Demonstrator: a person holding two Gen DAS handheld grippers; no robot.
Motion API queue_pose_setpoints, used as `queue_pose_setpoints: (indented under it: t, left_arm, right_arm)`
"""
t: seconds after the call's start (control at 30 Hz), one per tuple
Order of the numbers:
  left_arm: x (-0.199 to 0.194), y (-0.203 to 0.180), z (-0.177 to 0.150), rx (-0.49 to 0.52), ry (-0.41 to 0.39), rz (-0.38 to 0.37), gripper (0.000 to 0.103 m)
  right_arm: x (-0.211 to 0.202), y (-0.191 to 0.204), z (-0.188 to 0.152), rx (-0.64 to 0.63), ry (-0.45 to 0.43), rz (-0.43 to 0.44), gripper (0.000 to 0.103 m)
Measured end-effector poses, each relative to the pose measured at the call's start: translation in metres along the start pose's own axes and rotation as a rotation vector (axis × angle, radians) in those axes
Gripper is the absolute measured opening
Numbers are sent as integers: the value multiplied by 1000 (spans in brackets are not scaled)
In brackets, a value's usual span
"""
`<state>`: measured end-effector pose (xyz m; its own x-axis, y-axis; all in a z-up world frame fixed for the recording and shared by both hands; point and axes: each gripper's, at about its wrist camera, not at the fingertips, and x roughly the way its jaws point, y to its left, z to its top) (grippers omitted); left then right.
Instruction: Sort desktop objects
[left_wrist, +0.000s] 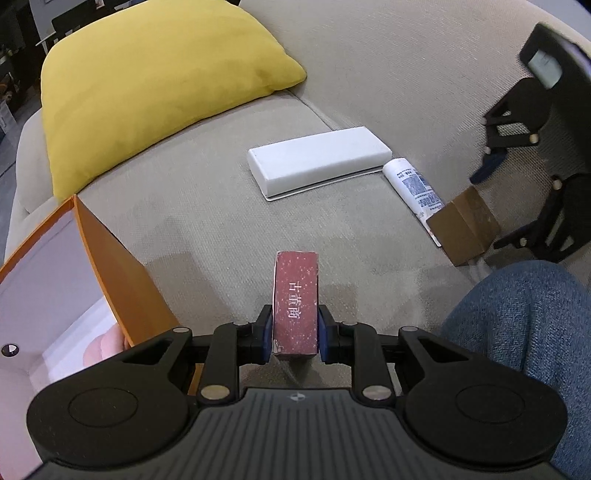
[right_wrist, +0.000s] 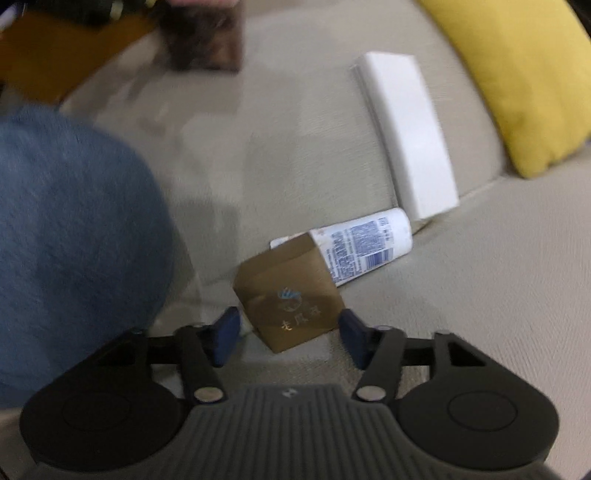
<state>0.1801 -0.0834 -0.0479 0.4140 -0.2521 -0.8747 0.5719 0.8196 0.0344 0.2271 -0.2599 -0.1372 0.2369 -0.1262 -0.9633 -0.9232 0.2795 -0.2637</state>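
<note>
Currently the left tool (left_wrist: 294, 334) is pinching the red box (left_wrist: 295, 302) low, beside the orange bin (left_wrist: 110, 266); it risks pivoting out. Right tool (right_wrist: 288, 334) is spreading around the brown box (right_wrist: 291, 299) mid-sofa, risking nudging the tube (right_wrist: 362, 243).

Red box (left_wrist: 295, 304) carries white Chinese characters down its face, reading 古董商. Brown box (right_wrist: 290, 295) has a small blue-and-gold emblem with gold characters below it, too blurred to read for sure. White tube (right_wrist: 364, 242) is covered in dense blue fine print, too small to read in either view.
</note>
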Motion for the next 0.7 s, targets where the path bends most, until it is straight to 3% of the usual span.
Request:
queue_pose_setpoints:
  t: [0.07,0.33,0.53,0.7]
  left_arm:
    - [0,0,1,0,0,-1,26]
    - [-2,7,1,-41,-14,-14,26]
    - [-24,9,-3,-67,-56,-1,26]
    - [-72,19,-11,-108,-127,1,26]
  right_arm:
    - [6,0,5,-46,10,-13,74]
    - [26,0,16,-145,50,19,66]
    - [0,-11,11,-90,-28,-32,64]
    - [-41,-13,14,-39,-113,-73,63]
